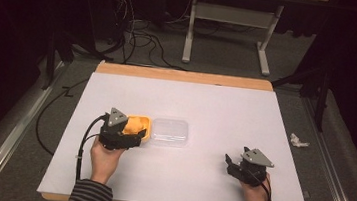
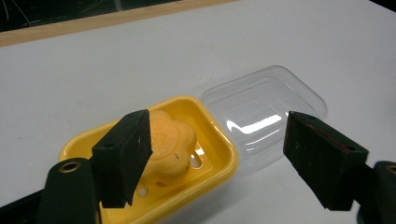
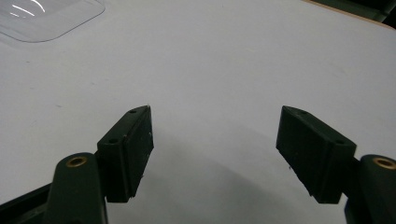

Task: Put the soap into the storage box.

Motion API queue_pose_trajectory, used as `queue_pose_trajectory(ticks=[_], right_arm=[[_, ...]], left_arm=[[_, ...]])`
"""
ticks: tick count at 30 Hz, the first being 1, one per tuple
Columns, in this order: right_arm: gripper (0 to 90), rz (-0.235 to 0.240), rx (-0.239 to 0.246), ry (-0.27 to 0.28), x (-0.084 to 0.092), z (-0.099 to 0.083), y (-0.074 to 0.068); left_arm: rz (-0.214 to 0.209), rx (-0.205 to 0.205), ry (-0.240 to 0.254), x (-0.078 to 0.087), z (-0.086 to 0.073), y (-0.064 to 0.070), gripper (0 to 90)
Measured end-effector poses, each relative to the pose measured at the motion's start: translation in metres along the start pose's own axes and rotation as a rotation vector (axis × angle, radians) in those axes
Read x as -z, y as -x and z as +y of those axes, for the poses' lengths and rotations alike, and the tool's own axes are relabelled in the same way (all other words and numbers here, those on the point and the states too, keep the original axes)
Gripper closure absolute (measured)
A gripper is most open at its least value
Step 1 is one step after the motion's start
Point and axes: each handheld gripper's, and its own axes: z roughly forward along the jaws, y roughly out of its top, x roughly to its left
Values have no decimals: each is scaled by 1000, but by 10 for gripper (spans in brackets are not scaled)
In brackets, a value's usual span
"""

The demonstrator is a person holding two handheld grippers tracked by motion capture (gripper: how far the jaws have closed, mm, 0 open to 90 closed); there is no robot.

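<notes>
Soap (image 2: 170, 142) in yellow dish (image 2: 219, 140), clear lid (image 2: 266, 107) beside it, both grippers' jaws wide apart.

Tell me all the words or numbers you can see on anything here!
None can be read.
The orange soap in the yellow dish has raised marks on top, too blurred to read.
The clear lid and both grippers carry no readable text.

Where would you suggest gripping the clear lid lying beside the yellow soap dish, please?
Probably at the clear lid's long edge on the person's side, one jaw over the rim and one under. It lies flat and open on the table, while the yellow soap dish blocks its left end. The open right claw could approach that side.
</notes>
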Motion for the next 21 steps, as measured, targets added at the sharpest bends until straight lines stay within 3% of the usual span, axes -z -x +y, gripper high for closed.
queue_pose_trajectory(ticks=[7,10,21], right_arm=[[278,0,-7,1,0,0,0],[278,0,-2,0,0,0,0],[278,-1,-1,1,0,0,-1]], left_arm=[[-13,3,2,5,-1,3,240],[-12,-20,7,7,-4,5,237],[-45,-37,-10,12,-9,15,235]])
